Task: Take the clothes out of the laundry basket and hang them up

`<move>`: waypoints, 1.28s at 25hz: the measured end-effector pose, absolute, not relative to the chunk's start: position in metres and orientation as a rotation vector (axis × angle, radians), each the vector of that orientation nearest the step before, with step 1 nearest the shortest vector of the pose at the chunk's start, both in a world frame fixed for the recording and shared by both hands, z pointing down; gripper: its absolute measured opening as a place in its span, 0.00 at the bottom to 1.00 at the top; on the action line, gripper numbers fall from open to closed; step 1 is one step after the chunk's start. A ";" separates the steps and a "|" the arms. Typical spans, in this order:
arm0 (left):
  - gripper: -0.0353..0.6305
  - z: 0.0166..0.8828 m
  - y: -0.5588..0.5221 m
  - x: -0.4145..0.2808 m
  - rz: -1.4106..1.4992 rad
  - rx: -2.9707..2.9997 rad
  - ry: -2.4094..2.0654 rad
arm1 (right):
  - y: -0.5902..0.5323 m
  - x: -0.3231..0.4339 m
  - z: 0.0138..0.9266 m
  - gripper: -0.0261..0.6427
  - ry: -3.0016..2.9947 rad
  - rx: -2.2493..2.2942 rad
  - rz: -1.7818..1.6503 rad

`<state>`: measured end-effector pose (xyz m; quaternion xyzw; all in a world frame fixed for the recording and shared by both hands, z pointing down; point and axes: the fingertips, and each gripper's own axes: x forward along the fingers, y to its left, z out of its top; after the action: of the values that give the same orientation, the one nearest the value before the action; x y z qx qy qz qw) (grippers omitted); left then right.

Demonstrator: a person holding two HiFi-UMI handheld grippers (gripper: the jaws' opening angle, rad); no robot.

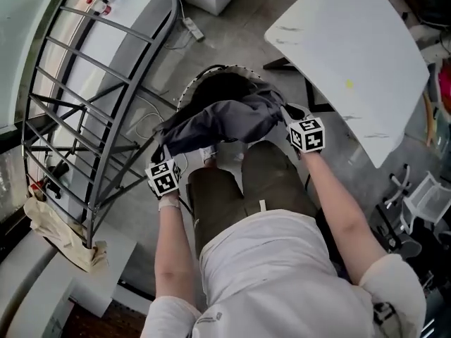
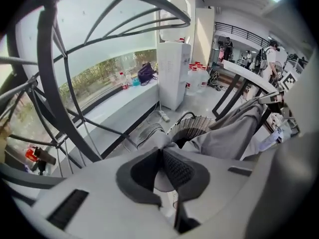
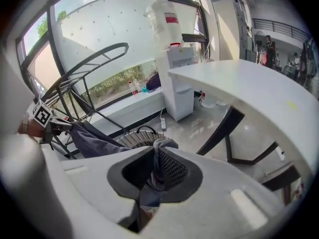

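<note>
A dark grey garment point(image 1: 218, 122) is hanging stretched between our two tools, directly above the woven laundry basket point(image 1: 189, 90), whose rim is showing behind and under the cloth. The garment is sagging in the middle and draping down toward our knees, clear of the basket.

Our left tool point(image 2: 160, 158) is pressing its jaws together on a fold of the grey fabric at the garment's left end. Our right tool point(image 3: 155, 166) is doing the same at the other end, with a bunched edge of the cloth sticking up between its ribbed pads. Both marker cubes are facing up at us in the head view, one on each side of our legs.

The basket is standing on the grey floor point(image 1: 236, 37) just in front of us. To our left, a dark metal drying rack point(image 1: 84, 104) is rising beside the window, its curved bars bare near us, and a beige cloth point(image 1: 60, 234) is lying bunched at its foot. To our right, a white surface point(image 1: 352, 55) on dark legs is reaching over the floor. A white power strip point(image 1: 192, 28) is lying on the floor beyond the basket, and a white water dispenser point(image 3: 177, 83) is standing against the wall further back.
</note>
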<state>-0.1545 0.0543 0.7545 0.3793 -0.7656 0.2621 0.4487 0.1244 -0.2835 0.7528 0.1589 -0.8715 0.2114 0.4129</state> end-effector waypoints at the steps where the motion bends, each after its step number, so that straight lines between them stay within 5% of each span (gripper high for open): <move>1: 0.08 0.745 0.056 -0.153 0.658 0.936 -1.905 | -0.285 0.121 0.741 0.09 -2.210 0.390 0.514; 32: 0.08 0.424 0.221 -0.141 0.412 0.329 -2.602 | -0.228 -0.056 0.419 0.09 -2.827 -0.205 0.038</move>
<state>-0.1406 0.2213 0.4242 0.1203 -0.9512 0.1507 0.2410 -0.0555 -0.2283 0.4193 -0.0716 -0.9855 0.0131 0.1531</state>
